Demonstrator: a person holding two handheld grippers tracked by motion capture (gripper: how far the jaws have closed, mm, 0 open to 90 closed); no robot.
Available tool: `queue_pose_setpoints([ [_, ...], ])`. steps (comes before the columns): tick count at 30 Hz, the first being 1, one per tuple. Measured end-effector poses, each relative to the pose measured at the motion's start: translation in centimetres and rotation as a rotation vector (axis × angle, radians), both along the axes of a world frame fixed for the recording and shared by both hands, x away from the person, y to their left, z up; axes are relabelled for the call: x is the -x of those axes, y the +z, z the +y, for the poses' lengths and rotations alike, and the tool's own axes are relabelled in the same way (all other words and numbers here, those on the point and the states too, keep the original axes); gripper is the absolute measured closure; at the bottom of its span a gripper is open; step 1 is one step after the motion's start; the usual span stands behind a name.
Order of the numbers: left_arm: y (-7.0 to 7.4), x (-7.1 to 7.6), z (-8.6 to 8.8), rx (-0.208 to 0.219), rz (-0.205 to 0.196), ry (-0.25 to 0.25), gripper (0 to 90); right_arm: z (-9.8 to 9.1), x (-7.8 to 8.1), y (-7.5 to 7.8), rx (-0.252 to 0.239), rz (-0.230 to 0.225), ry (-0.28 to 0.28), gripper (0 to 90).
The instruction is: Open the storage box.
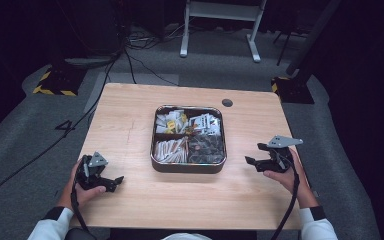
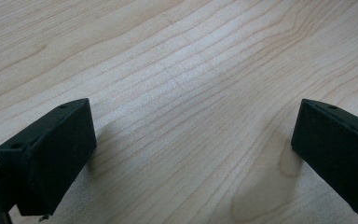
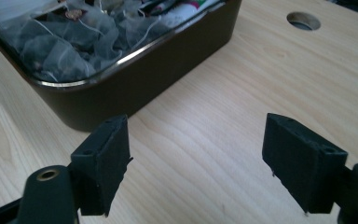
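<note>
A dark metal tin [image 1: 188, 166] sits at the middle of the wooden table [image 1: 130, 120], divided into four compartments. The two far compartments hold paper-wrapped sachets [image 1: 187, 121], the near left one holds tan packets [image 1: 170, 149], and the near right one holds translucent mesh tea bags [image 1: 206, 147]. The left gripper [image 1: 111, 182] rests low at the near left part of the table, held in the person's left hand [image 1: 82, 192], well apart from the tin; in the left gripper view its jaws stand spread wide with bare wood between them. The right gripper [image 1: 254, 155] is held in the right hand [image 1: 285, 175] to the right of the tin, pointing toward it and near its right wall without touching. In the right gripper view its jaws stand wide apart with nothing between them, the tin's dark wall [image 3: 135, 79] just beyond the left jaw and the mesh bags visible over the rim. A round cable hole [image 3: 303, 21] lies in the tabletop farther off.
</note>
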State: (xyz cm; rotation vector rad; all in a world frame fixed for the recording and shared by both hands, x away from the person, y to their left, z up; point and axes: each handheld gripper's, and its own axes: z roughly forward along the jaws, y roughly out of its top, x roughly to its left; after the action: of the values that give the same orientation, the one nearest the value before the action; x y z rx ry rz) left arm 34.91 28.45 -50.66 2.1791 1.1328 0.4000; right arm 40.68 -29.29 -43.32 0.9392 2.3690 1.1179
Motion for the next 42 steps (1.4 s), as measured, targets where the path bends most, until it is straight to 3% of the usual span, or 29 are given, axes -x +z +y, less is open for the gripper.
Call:
queue_pose_setpoints([
  [15,0.0,-0.1,0.0,0.0,-0.001,-0.01,0.1,4.7,-2.6,1.9,-0.019,-0.015,0.086,25.1],
  [24,0.0,-0.1,0.0,0.0,-0.001,-0.009,0.1,9.2,-3.6,2.8,-0.001,-0.03,0.148,26.7],
  [33,0.0,-0.1,0.0,0.001,0.0,-0.01,0.1,12.4,-4.9,3.2,-0.014,-0.044,0.188,28.6],
  [42,0.0,-0.1,0.0,-0.001,-0.002,-0.012,0.1,14.6,-6.2,2.6,-0.006,-0.035,0.19,29.1],
])
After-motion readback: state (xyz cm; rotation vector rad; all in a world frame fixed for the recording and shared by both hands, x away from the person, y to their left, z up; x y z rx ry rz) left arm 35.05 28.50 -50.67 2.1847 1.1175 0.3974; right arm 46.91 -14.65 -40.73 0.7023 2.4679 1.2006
